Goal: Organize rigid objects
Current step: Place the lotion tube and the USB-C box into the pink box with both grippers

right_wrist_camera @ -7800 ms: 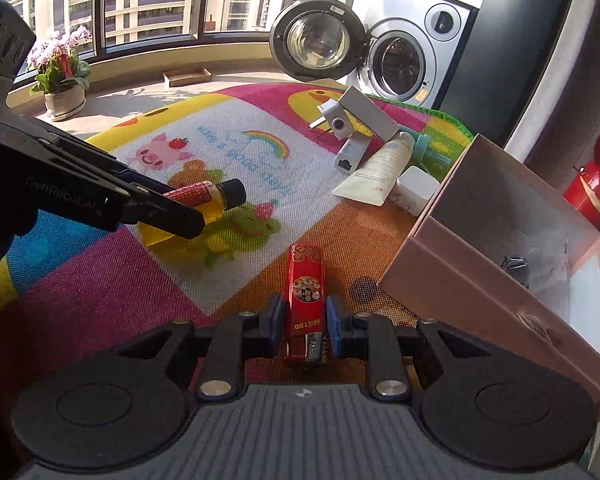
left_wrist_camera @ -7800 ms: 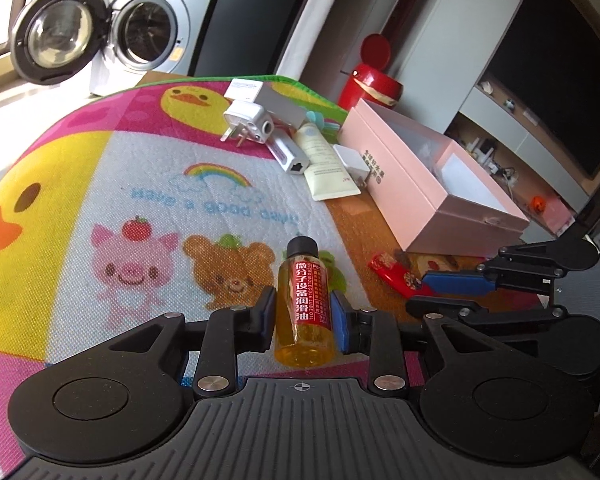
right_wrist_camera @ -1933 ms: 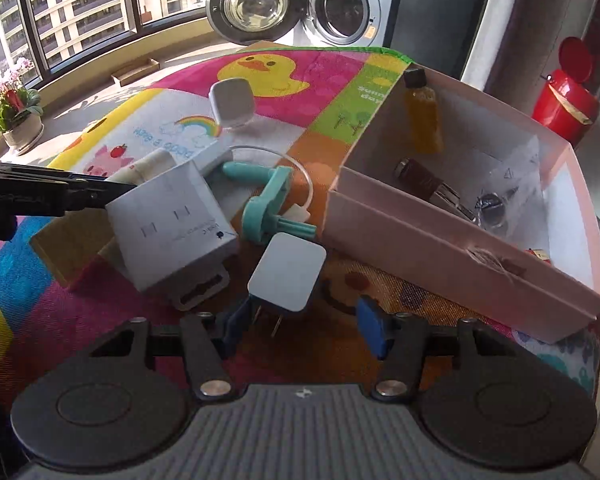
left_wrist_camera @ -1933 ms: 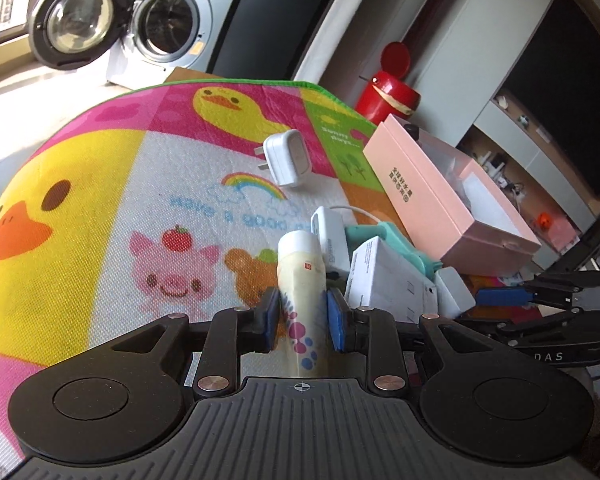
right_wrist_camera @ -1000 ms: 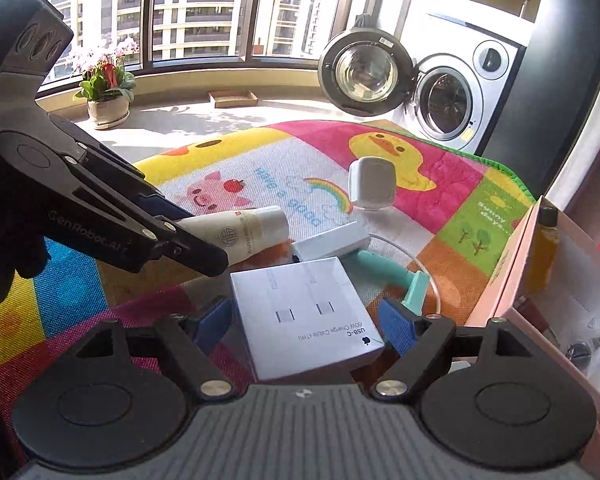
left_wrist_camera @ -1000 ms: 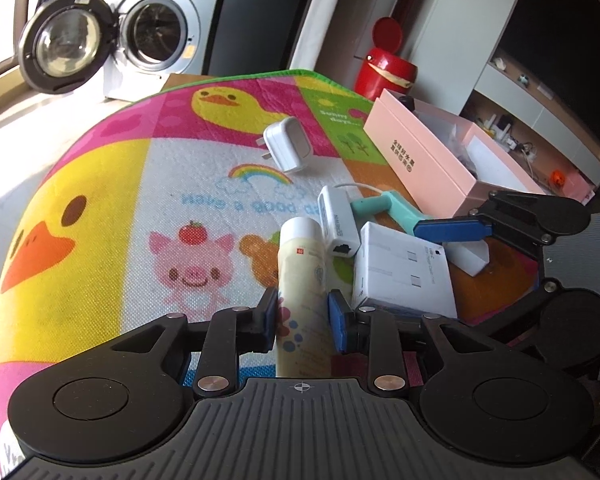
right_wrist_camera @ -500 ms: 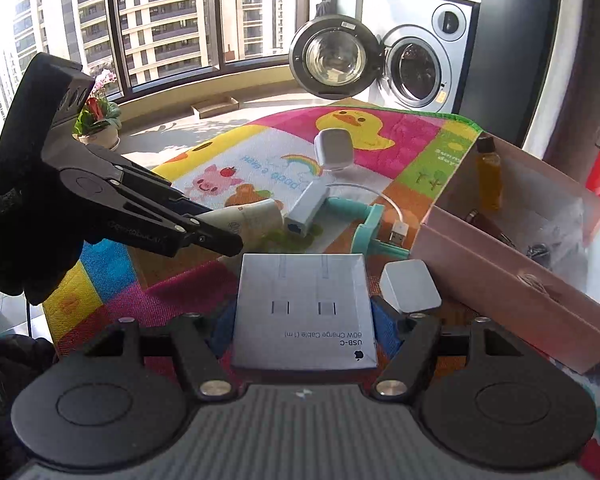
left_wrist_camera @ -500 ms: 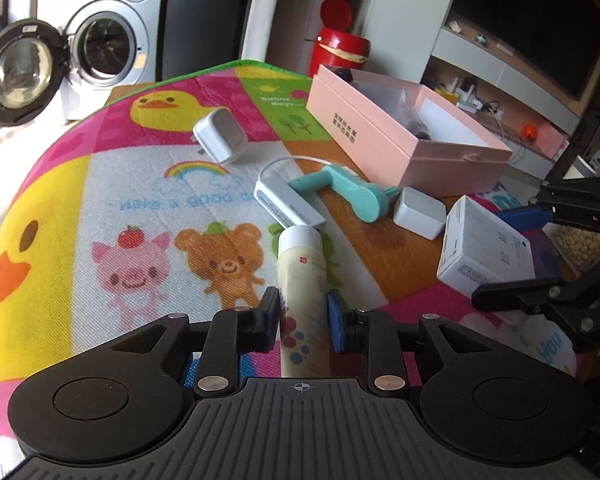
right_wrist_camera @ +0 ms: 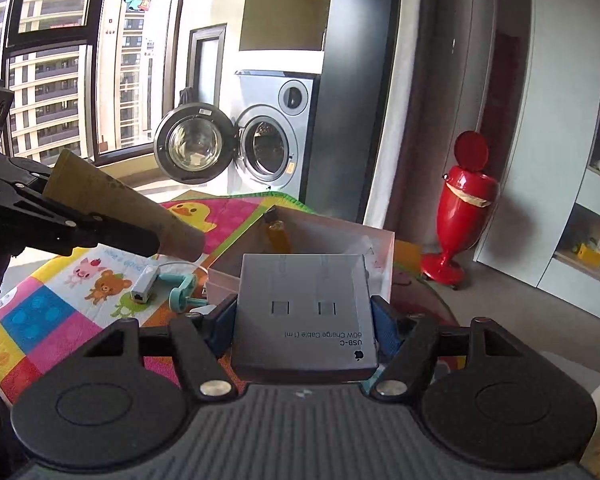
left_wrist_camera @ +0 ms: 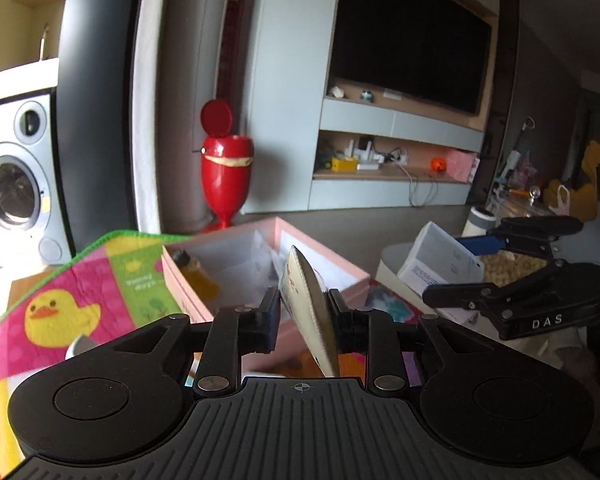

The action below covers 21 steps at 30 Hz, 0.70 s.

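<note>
Amber bottle [right_wrist_camera: 277,236] already in pink cardboard box [left_wrist_camera: 352,276], centre frame; left gripper [left_wrist_camera: 305,320] clamps cream tube [left_wrist_camera: 306,304]; right gripper [right_wrist_camera: 303,320] clamps white cable carton [right_wrist_camera: 304,312]; teal tool [right_wrist_camera: 184,284], grey adapter [right_wrist_camera: 144,286] remain lower left.

mat [right_wrist_camera: 52,320] w/ pink box [right_wrist_camera: 380,248], adapter [right_wrist_camera: 142,286]

Home living room, washing machine [right_wrist_camera: 266,150], television [left_wrist_camera: 408,40], play mat [left_wrist_camera: 80,292]

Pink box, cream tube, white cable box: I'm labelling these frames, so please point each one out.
pink box [left_wrist_camera: 188,300]: left wrist view, its near outer wall.
cream tube [left_wrist_camera: 308,308]: left wrist view, its flattened body.
white cable box [right_wrist_camera: 304,312]: right wrist view, its top face.
</note>
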Tool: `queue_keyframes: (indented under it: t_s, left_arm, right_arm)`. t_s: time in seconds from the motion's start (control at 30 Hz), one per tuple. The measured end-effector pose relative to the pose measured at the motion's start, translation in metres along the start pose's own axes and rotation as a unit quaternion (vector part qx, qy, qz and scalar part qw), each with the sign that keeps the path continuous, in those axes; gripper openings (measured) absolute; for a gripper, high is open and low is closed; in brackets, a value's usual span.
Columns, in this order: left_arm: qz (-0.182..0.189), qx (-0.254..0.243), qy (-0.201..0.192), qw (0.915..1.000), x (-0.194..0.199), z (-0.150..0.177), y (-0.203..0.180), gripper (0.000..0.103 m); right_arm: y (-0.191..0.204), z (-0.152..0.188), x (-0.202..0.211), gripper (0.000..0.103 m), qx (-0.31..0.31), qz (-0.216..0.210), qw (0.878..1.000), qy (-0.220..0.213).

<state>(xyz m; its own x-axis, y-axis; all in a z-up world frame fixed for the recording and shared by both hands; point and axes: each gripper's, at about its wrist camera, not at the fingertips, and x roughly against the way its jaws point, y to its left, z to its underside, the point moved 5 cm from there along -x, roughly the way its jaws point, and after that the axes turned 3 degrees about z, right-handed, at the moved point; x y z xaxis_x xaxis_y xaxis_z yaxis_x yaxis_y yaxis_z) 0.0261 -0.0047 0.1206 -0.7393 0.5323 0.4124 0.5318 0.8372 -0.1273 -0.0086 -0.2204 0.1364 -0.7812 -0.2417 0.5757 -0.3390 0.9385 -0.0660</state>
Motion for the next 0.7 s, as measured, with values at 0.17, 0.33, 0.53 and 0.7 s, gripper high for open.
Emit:
queue_keyframes:
  t_s: [0.17,0.33,0.53,0.7]
  left_arm:
    - [0.014,0.025,-0.058,0.9979,-0.025,-0.063,0.016,0.028]
    - [0.017,0.06,-0.09,0.994,-0.067,-0.091,0.039,0.029]
    - [0.0,0.145,-0.059,0.9877,-0.123,-0.097,0.082,0.03]
    - [-0.038,0.145,-0.044,0.9877,-0.11,-0.086,0.105,0.03]
  right_arm:
    - [-0.016,-0.024,-0.006,0.069,-0.014,0.021,0.999,-0.033]
    - [-0.023,-0.044,-0.029,0.069,-0.025,0.025,0.999,-0.037]
    - [-0.015,-0.062,-0.078,0.069,-0.006,0.041,0.999,-0.028]
    - [-0.019,-0.065,-0.126,0.078,-0.053,0.005,0.998,0.018]
